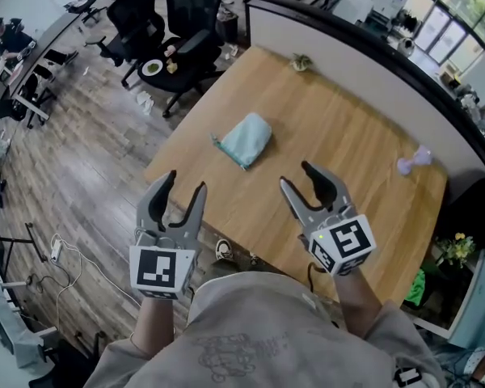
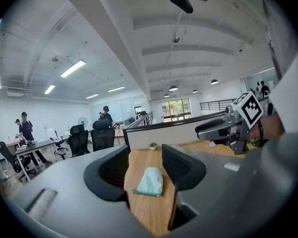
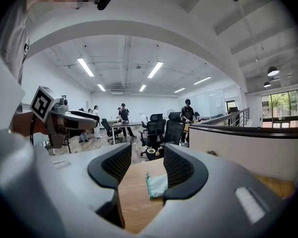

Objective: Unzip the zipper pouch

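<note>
A pale teal zipper pouch lies flat on the wooden table, its zipper edge along the near-left side. Both grippers hover above the table's near edge, short of the pouch and apart from it. My left gripper is open and empty, over the table's left corner. My right gripper is open too, with nothing between its fingers. In the left gripper view the pouch shows between the spread jaws of the left gripper, well ahead of them. The right gripper view has the pouch beyond the right gripper.
A small potted item sits at the table's far edge and a lilac object near its right edge. A curved partition borders the far side. Black office chairs stand beyond the left corner. People work at distant desks.
</note>
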Demonstrator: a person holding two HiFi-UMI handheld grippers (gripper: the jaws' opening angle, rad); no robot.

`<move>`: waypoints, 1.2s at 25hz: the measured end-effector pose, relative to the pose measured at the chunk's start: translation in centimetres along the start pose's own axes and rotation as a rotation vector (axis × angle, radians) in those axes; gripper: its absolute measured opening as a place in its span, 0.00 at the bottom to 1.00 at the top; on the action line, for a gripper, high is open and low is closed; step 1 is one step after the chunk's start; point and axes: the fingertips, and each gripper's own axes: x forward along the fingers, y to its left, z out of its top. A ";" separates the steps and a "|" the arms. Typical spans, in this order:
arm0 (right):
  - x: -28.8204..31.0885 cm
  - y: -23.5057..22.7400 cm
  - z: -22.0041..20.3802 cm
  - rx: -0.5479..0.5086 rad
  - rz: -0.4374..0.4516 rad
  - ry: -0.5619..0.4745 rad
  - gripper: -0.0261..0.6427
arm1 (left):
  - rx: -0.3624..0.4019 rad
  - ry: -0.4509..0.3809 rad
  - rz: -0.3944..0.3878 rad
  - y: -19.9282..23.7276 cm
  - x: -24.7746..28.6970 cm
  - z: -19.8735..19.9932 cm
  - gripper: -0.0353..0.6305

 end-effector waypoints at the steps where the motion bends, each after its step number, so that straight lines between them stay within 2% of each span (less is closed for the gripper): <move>1: 0.3 0.0 0.0 -0.003 -0.005 0.005 0.36 | -0.003 0.014 -0.009 0.2 0.3 -0.2 0.35; 6: 1.9 0.3 -0.7 -0.075 -0.007 0.051 0.36 | 0.030 0.026 -0.090 0.5 2.3 -1.2 0.39; 9: 3.3 0.2 -1.6 -0.206 -0.020 0.103 0.36 | 0.017 0.045 -0.108 0.9 3.5 -2.0 0.39; 14: 6.9 -0.5 -4.3 -0.288 0.007 0.207 0.36 | 0.058 0.086 -0.126 1.9 5.8 -3.7 0.39; 19: 10.9 -1.1 -8.6 -0.281 0.077 0.288 0.36 | 0.064 0.138 -0.147 2.5 8.5 -7.0 0.39; 24: 15.3 -1.4 -13.3 -0.354 0.151 0.378 0.36 | 0.036 0.188 -0.183 2.4 11.0 -10.6 0.39; 30: 17.7 -1.5 -20.1 -0.336 0.240 0.495 0.35 | 0.009 0.248 -0.219 1.4 13.1 -15.2 0.39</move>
